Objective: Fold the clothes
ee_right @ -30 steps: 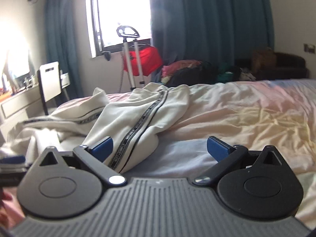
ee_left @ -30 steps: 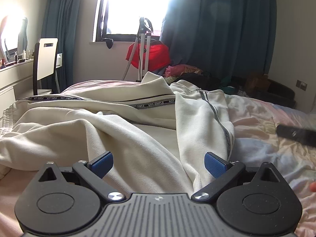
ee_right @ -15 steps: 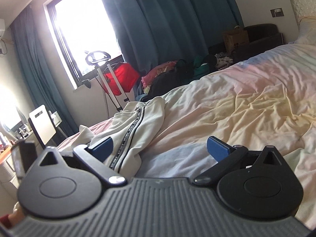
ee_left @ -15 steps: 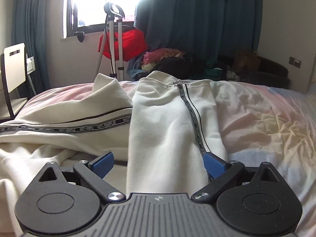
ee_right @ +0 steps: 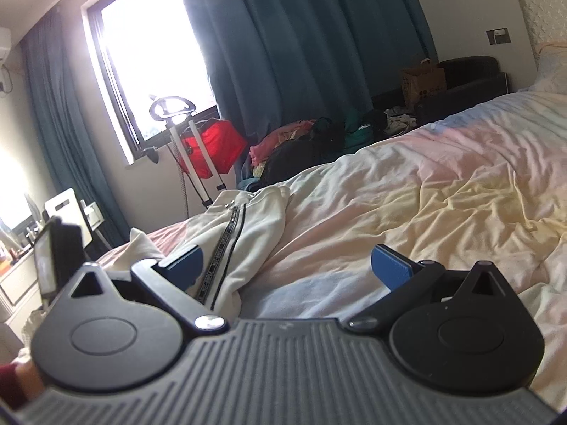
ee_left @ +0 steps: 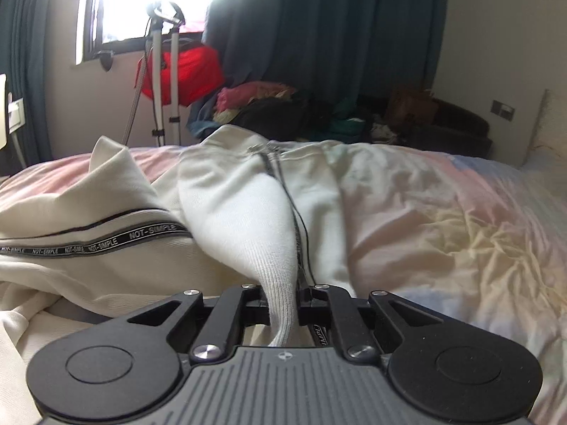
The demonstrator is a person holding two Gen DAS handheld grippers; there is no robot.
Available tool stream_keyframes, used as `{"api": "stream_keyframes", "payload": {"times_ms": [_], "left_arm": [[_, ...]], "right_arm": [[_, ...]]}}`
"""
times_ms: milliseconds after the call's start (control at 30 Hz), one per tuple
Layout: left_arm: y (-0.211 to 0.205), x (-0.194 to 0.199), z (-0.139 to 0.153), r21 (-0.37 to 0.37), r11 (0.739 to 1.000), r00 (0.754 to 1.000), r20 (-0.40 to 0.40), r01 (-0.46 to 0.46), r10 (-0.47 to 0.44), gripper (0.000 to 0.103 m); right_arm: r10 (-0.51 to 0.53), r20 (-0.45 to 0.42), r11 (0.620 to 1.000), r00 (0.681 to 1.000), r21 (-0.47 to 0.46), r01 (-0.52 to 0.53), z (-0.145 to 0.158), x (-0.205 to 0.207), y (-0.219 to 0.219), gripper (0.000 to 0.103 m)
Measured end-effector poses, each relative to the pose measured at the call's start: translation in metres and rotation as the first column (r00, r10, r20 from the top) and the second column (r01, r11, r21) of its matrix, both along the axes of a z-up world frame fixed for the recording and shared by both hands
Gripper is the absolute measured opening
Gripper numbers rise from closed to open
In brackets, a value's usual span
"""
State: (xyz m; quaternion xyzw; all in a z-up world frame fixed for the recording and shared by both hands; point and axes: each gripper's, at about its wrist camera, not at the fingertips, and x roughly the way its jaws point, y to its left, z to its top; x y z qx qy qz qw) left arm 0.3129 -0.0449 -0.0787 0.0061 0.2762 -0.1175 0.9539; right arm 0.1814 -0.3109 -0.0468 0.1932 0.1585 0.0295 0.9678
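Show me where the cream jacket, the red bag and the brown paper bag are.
cream jacket (ee_left: 244,212), left wrist view, on the sleeve pinched in the shut jaws.
red bag (ee_right: 212,148), right wrist view, on its front face.
brown paper bag (ee_right: 423,85), right wrist view, on its front panel.

Bed with rumpled pastel sheet, cream track garment sprawled across its left side
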Motion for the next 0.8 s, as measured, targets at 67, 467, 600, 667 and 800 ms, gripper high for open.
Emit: {"api": "stream_keyframes", "payload": {"times_ms": [67, 467, 600, 667, 800], "left_arm": [[-0.014, -0.036, 0.01, -0.008, 0.998, 0.997, 0.044, 0.062, -0.061, 0.007], [0.013, -0.172, 0.002, -0.039, 0.988, 0.988, 0.046, 0.149, -0.147, 0.047], [0.057, -0.192, 0.03, -0.103, 0.994, 0.993, 0.114, 0.042, -0.03, 0.076], [0.075, -0.197, 0.041, -0.118, 0.993, 0.988, 0.151, -0.018, 0.035, 0.083], [0.1, -0.196, 0.051, -0.123, 0.988, 0.974, 0.192, -0.096, 0.118, 0.092]], "right_arm": [[-0.009, 0.015, 1.0, 1.0, 0.002, 0.009, 0.002, -0.005, -0.003, 0.103], [0.087, 0.052, 0.994, 0.995, -0.07, -0.083, 0.005, -0.019, 0.022, 0.103], [0.099, 0.056, 0.987, 0.994, -0.129, -0.091, 0.005, -0.021, 0.039, 0.103], [0.12, 0.053, 0.984, 0.991, -0.141, -0.112, 0.004, -0.02, 0.046, 0.103], [0.16, 0.025, 0.974, 0.987, -0.165, -0.154, -0.005, -0.016, 0.063, 0.103]]}}
